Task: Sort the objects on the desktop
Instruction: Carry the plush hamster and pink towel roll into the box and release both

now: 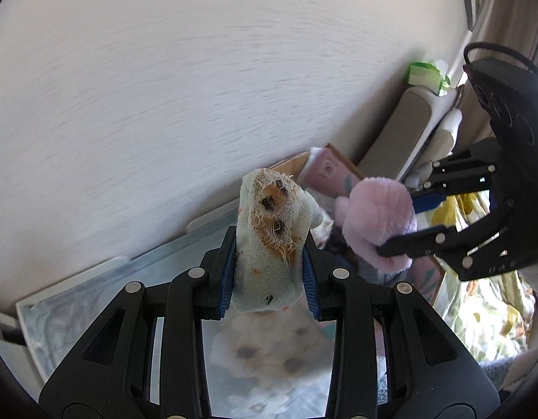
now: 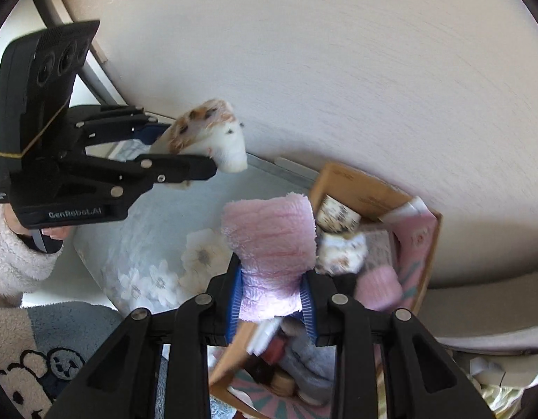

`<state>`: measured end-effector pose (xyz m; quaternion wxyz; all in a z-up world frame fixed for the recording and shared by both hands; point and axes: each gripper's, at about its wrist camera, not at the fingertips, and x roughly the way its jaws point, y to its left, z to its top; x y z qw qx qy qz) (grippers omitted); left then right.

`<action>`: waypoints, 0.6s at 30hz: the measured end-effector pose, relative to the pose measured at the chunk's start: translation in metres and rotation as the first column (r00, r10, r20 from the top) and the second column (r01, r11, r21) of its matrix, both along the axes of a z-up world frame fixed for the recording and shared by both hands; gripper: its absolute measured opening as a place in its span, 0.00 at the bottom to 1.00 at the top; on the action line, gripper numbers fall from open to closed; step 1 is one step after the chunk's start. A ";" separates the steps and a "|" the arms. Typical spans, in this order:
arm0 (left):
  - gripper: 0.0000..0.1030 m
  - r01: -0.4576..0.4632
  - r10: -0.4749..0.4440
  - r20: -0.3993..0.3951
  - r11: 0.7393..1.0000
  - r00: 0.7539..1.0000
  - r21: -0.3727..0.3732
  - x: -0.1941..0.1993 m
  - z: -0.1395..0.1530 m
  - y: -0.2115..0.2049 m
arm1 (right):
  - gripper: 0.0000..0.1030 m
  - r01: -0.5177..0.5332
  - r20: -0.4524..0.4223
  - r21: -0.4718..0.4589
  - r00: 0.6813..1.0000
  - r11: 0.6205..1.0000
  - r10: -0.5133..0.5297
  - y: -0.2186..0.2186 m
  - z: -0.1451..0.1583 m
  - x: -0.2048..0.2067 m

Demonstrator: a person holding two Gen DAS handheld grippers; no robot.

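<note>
My left gripper point(image 1: 269, 272) is shut on a pale sock with orange and black blotches point(image 1: 272, 241), held in the air above a floral cloth. It also shows in the right wrist view point(image 2: 185, 153), with the sock point(image 2: 213, 136) sticking out past its fingertips. My right gripper point(image 2: 270, 300) is shut on a fluffy pink sock point(image 2: 272, 241), held over a cardboard box point(image 2: 359, 188) that holds several rolled socks. In the left wrist view the right gripper point(image 1: 401, 223) holds the pink sock point(image 1: 377, 223) at the right.
A floral cloth point(image 2: 153, 244) covers the surface below. A pale wall point(image 1: 164, 87) fills the background. A grey cushion point(image 1: 405, 129) with a green packet point(image 1: 426, 73) stands at the right. A fleece sleeve point(image 2: 14, 255) covers the hand on the left gripper.
</note>
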<state>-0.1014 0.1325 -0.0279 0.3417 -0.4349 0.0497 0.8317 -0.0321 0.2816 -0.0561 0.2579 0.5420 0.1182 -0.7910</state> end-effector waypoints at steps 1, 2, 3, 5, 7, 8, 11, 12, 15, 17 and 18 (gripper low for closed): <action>0.29 0.004 -0.004 0.001 1.000 1.000 0.003 -0.001 0.001 0.010 | 0.27 0.008 0.004 0.000 1.000 1.000 -0.008 0.009 0.000 0.002; 0.29 0.005 -0.005 0.003 1.000 1.000 0.003 -0.002 -0.001 0.022 | 0.27 0.011 0.007 -0.001 1.000 1.000 -0.011 0.016 0.002 0.002; 0.29 0.005 -0.005 0.007 1.000 1.000 0.002 -0.001 0.001 0.023 | 0.27 0.017 0.009 -0.002 1.000 1.000 -0.017 0.024 0.001 0.005; 0.29 0.009 -0.009 0.005 1.000 1.000 -0.012 0.000 0.001 0.039 | 0.27 0.029 0.006 0.002 1.000 1.000 -0.029 0.039 0.001 0.010; 0.29 0.020 -0.020 0.004 1.000 1.000 -0.012 0.001 -0.002 0.054 | 0.27 0.046 0.009 -0.002 0.999 0.999 -0.046 0.056 0.000 0.016; 0.29 0.025 -0.025 0.007 1.000 1.000 -0.010 0.002 -0.004 0.064 | 0.27 0.051 0.013 -0.001 0.999 0.999 -0.051 0.060 -0.001 0.018; 0.29 0.039 -0.039 0.017 0.999 0.999 -0.017 0.001 -0.011 0.097 | 0.27 0.072 0.033 0.011 0.997 0.997 -0.073 0.080 -0.009 0.025; 0.29 0.041 -0.041 0.021 0.999 0.999 -0.021 0.001 -0.014 0.106 | 0.27 0.074 0.038 0.012 0.996 0.997 -0.075 0.083 -0.010 0.028; 0.29 0.055 -0.054 0.027 0.997 0.998 -0.047 -0.002 -0.025 0.139 | 0.27 0.076 0.059 0.006 0.995 0.997 -0.076 0.092 -0.018 0.039; 0.29 0.058 -0.056 0.038 0.996 0.998 -0.068 -0.005 -0.031 0.155 | 0.27 0.071 0.071 -0.006 0.995 0.997 -0.071 0.098 -0.028 0.040; 0.29 0.059 -0.056 0.043 0.996 0.998 -0.074 -0.006 -0.033 0.164 | 0.27 0.065 0.078 -0.013 0.995 0.998 -0.064 0.099 -0.031 0.043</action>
